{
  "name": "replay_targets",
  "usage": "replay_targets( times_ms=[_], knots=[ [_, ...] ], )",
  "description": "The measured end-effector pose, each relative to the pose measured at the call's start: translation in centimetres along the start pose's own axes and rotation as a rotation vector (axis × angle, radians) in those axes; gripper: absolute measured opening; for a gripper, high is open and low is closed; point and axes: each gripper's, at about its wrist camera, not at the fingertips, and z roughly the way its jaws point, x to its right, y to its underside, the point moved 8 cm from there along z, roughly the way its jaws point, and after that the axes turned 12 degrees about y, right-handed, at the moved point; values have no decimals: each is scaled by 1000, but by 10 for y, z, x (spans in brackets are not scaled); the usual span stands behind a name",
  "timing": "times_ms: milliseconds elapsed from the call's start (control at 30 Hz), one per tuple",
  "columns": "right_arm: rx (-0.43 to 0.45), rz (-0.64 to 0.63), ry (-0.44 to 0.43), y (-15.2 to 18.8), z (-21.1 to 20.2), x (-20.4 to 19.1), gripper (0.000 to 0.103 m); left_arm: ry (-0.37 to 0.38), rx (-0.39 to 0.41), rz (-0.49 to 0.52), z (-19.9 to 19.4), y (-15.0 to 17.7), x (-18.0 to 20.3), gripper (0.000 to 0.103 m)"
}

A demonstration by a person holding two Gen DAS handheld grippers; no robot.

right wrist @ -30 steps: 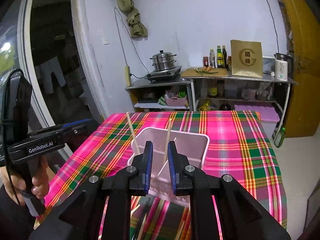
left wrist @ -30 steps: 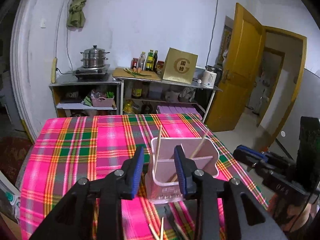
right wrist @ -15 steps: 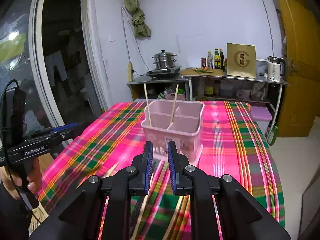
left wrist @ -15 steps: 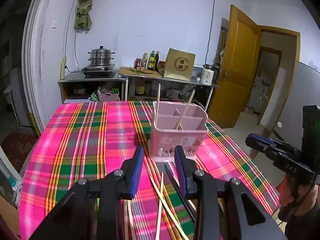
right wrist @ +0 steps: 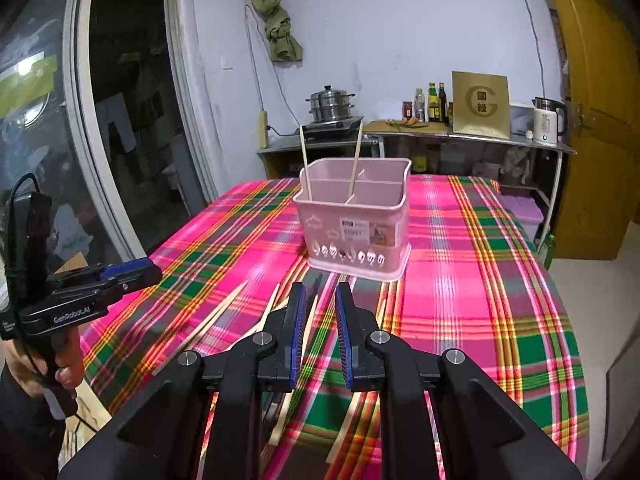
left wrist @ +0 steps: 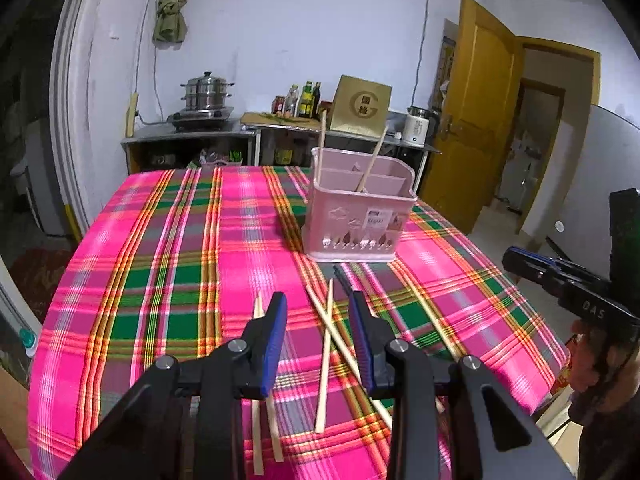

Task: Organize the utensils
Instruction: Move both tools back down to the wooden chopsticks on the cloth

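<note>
Nearest the left wrist camera, the left gripper [left wrist: 319, 320] hung over the table with its blue-padded jaws parted and nothing between the pads. Under and just past it lay loose pale wooden chopsticks [left wrist: 325, 356] on the pink, green and orange plaid tablecloth [left wrist: 176, 248], two of them crossed in the gap between the fingers, another pair lying beside the left finger, and a dark chopstick [left wrist: 342, 276] pointing toward the holder.

The right gripper [right wrist: 319, 312] stood with its jaws only narrowly apart, empty, above more chopsticks on the cloth. A hand [right wrist: 60, 364] at the left edge of the right wrist view held the other tool's handle.

Farther on, near the table's middle, stood the pink plastic utensil holder with divided compartments [left wrist: 358, 220], upright, with two wooden chopsticks [right wrist: 306, 166] leaning inside it.

Beyond the table were a steel shelf with a stacked steamer pot [left wrist: 206, 92], bottles, a white kettle [right wrist: 545, 120], and a yellow wooden door [left wrist: 468, 120].
</note>
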Motion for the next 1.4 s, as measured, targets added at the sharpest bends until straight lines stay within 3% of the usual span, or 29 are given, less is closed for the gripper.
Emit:
replay_targets(
  times_ms=[400,667,1033,1400],
  knots=[
    [-60,-22,-28,16,23,-19,16,-73,-70,-26,19,23,-39,33],
    [-117,-53,-61,22,52,-47,16,-107,-164,-38,48,39,-70,33],
    [-176,-88,-85,28,87,-71,15,-58,-247,-32,72,49,-79,33],
    [-179,-83,-92,25,93,-72,16,-74,-309,16,76,65,-79,33]
  ],
)
